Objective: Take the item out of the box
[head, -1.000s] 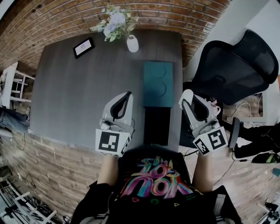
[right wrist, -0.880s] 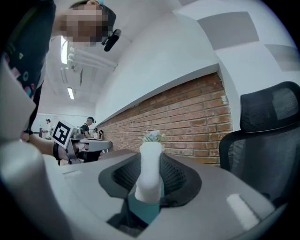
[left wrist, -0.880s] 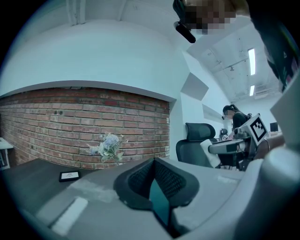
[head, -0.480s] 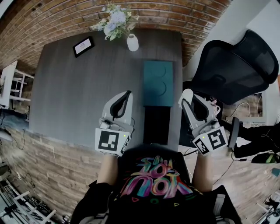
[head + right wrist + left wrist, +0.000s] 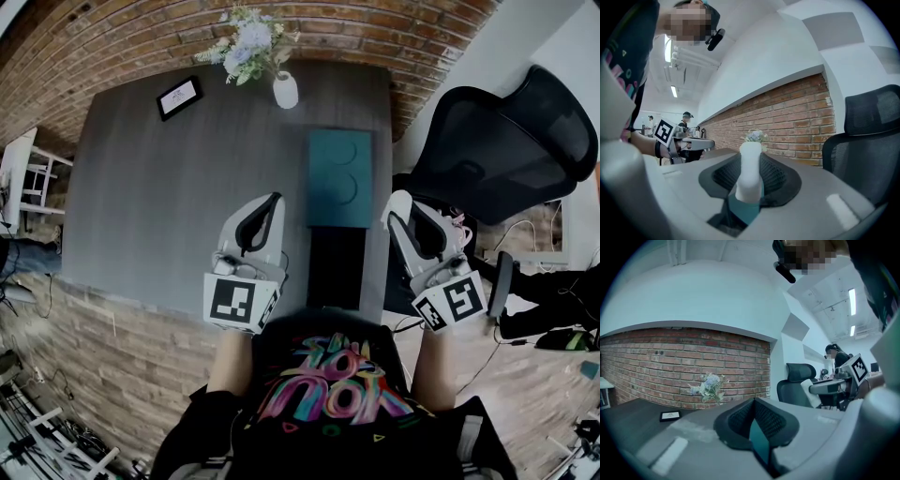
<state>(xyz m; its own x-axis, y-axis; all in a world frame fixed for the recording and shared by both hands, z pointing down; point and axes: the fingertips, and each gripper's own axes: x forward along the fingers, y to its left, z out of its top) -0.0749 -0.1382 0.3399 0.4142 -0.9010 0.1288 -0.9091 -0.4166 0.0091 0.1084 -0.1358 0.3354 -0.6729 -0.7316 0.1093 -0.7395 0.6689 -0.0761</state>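
A teal box [image 5: 337,178] lies flat on the dark table [image 5: 159,206], with a black part [image 5: 336,267] against its near end. My right gripper [image 5: 397,202] hovers just right of the box, past the table's right edge, shut on a white rounded item [image 5: 751,171] that stands up between its pads; that item [image 5: 400,199] shows as a pale tip in the head view. My left gripper [image 5: 273,201] is held left of the box, above the table, jaws shut and empty [image 5: 753,402]. What the box contains is hidden.
A white vase of flowers [image 5: 284,91] and a small framed card [image 5: 178,97] stand at the table's far edge by the brick wall. A black office chair [image 5: 506,141] stands close on the right. The person's torso fills the near side.
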